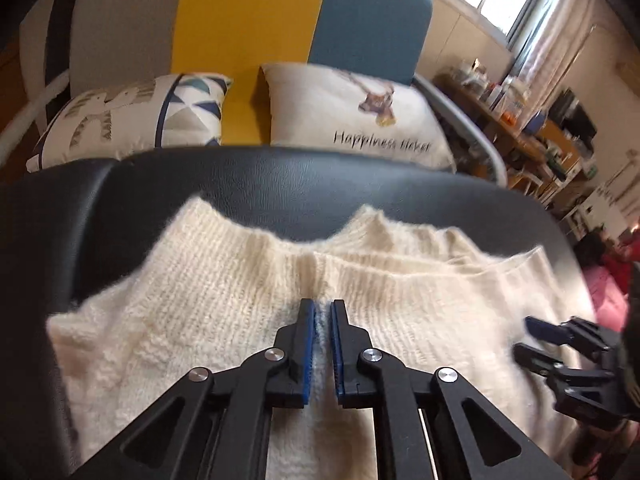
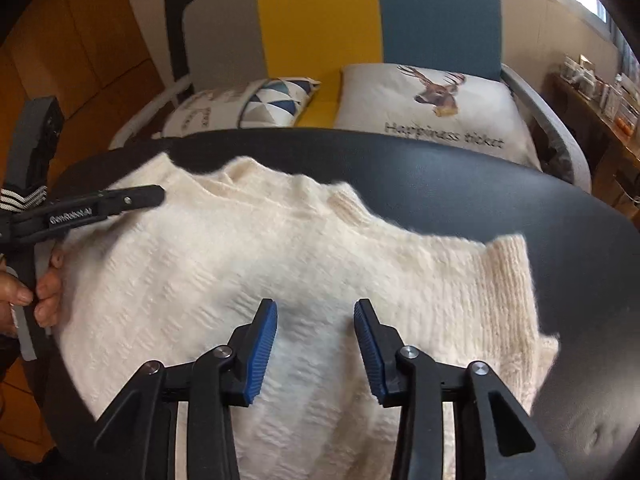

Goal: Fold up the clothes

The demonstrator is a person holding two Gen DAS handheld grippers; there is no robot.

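Observation:
A cream knitted sweater (image 1: 224, 280) lies spread on a dark padded surface (image 1: 280, 184). It also shows in the right wrist view (image 2: 224, 264). My left gripper (image 1: 322, 308) is shut on a fold of the sweater, with knit pinched between its blue pads. It also shows at the left of the right wrist view (image 2: 156, 196). My right gripper (image 2: 315, 308) is open and hovers just above the middle of the sweater, holding nothing. It also shows at the right of the left wrist view (image 1: 524, 336). A ribbed edge (image 2: 508, 276) lies to the right.
Behind the dark surface (image 2: 480, 188) stands a grey, yellow and blue sofa (image 2: 320, 12) with a patterned pillow (image 2: 256, 104) and a deer pillow (image 2: 432, 108). A cluttered wooden shelf (image 1: 520, 120) is at the right. A hand (image 2: 44, 292) shows at the left.

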